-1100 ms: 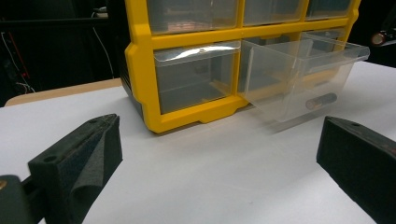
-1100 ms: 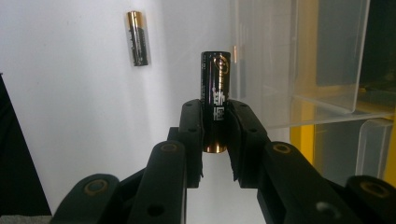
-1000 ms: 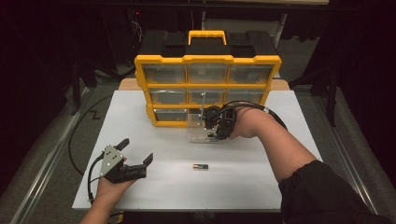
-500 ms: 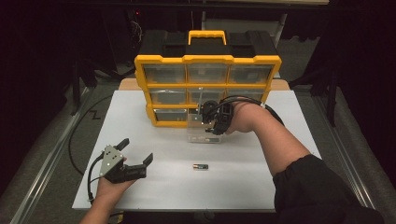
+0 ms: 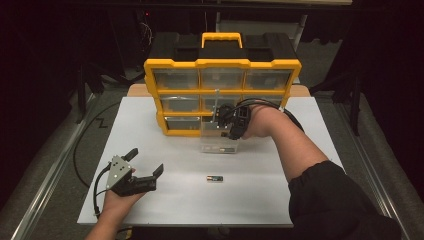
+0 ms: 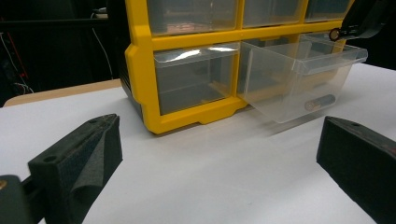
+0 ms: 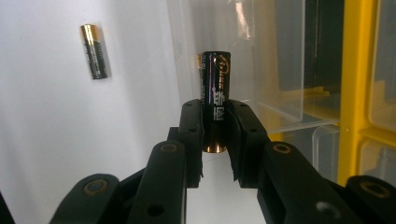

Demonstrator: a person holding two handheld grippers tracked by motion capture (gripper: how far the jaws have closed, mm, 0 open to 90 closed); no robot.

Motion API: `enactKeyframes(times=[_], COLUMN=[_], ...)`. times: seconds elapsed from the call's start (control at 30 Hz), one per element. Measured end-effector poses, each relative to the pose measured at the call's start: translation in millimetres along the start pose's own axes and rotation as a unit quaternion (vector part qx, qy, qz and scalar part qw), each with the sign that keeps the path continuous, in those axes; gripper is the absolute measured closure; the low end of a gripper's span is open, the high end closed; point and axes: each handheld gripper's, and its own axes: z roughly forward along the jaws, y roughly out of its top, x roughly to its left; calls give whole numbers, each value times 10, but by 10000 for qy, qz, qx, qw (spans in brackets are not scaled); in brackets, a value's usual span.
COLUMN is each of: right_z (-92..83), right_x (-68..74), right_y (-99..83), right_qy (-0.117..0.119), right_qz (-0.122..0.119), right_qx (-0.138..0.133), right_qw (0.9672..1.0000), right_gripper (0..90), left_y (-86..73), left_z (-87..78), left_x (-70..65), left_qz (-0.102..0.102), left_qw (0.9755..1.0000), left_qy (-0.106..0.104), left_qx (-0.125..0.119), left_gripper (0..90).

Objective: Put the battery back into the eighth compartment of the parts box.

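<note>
Black battery pinched in right gripper over the pulled-out clear drawer of the yellow organizer (one battery already inside). Release off-centre and it may hit the rim, rolling onto the surface. Left gripper wide open, empty, near left.

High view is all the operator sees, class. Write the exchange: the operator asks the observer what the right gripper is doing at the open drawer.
Operator: Is the right gripper holding anything?
Observer: Yes, its jaws clamp a dark battery around the middle.
Operator: Is the drawer empty?
Observer: No, the left gripper view shows one battery lying on its floor.
Operator: And the left gripper?
Observer: Its jaws stand wide apart with nothing between them, facing the yellow cabinet.
</note>
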Motion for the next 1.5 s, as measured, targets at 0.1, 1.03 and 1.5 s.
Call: enactKeyframes(times=[0.1, 1.03, 1.5], right_z=[15, 81, 48], right_x=[-24, -121, 137], right_y=[2, 21, -56], right_qy=[-31, -134, -49], right_qz=[2, 174, 152], right_qx=[4, -2, -17], right_qw=[10000, 9998, 9999], right_gripper=[787, 673, 577], left_y=[0, -1, -2], left_z=[-2, -2, 6], left_x=[4, 5, -9], left_qz=[9, 5, 32], left_qw=[10000, 10000, 10000], left_qy=[5, -5, -21], left_qx=[10, -7, 6], left_gripper=[12, 12, 12])
